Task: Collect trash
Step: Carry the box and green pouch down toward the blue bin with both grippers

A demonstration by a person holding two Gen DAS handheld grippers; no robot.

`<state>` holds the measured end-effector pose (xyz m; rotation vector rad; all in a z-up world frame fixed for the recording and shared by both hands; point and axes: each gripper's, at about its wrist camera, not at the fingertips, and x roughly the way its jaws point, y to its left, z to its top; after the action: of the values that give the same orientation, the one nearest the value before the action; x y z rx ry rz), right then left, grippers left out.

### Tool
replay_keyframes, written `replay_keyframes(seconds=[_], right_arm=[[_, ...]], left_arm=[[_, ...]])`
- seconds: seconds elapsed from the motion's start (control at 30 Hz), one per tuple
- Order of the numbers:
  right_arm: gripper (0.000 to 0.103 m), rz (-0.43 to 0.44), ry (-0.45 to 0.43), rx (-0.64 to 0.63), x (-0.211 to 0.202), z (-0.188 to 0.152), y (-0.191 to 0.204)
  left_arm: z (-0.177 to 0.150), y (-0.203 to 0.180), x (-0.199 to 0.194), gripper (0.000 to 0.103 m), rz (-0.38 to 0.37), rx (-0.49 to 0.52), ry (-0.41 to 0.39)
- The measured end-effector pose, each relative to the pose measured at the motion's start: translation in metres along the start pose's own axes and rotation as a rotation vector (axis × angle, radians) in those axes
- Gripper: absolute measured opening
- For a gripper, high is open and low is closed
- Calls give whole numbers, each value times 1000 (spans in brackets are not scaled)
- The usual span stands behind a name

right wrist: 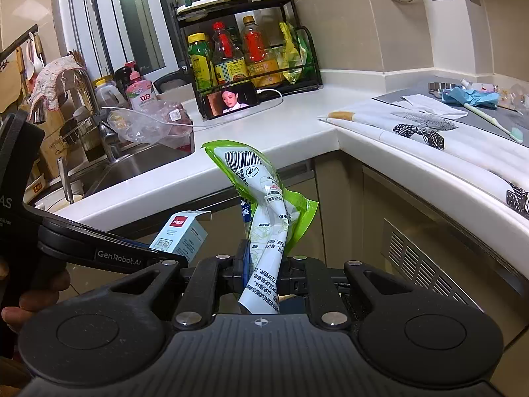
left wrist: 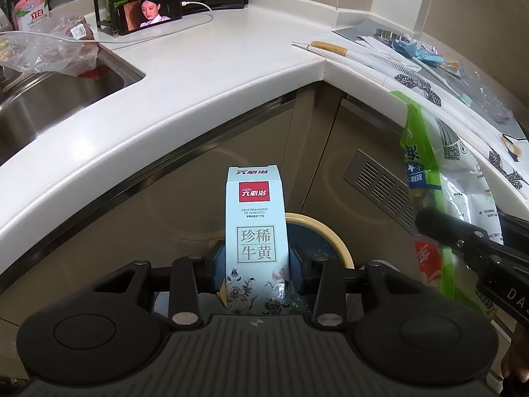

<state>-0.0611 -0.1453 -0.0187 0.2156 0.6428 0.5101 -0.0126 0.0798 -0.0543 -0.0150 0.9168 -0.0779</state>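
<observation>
Trash is held in both grippers, in front of the white counter (left wrist: 205, 76) and its beige cabinet doors (left wrist: 185, 205).

Left gripper (left wrist: 257, 264): its two fingers are clamped on a pale blue carton (left wrist: 256, 231), one blue pad pressing on each narrow side. The carton stands upright between the fingers and rises well past the fingertips, with its red label near the top. Its lower end reaches back toward the gripper body. Just behind the carton, past the fingertips, shows the cream rim of a round bin (left wrist: 334, 238); how far below the fingers it stands I cannot tell.

Right gripper (right wrist: 263, 273): the fingers are almost together, pinching a crumpled green and white plastic wrapper (right wrist: 261, 195). The pads hold its narrow twisted lower part. Most of the wrapper stands up above the fingertips and opens wider there, with a barcode at the top. A short white end hangs below the pads, toward the gripper body.

From the right wrist view, the carton (right wrist: 180, 236) and the left gripper's black arm are just to the left of the right fingers. From the left wrist view, the wrapper (left wrist: 443, 178) hangs to the right of the left fingers, apart from the carton.
</observation>
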Motion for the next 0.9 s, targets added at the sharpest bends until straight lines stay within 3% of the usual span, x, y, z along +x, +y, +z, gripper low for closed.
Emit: replay_keyframes(seconds=[0.9], right_arm=[[15, -7, 6, 4, 2, -2, 1]], left_arm=[[-1, -2, 1, 43, 1, 1, 3]])
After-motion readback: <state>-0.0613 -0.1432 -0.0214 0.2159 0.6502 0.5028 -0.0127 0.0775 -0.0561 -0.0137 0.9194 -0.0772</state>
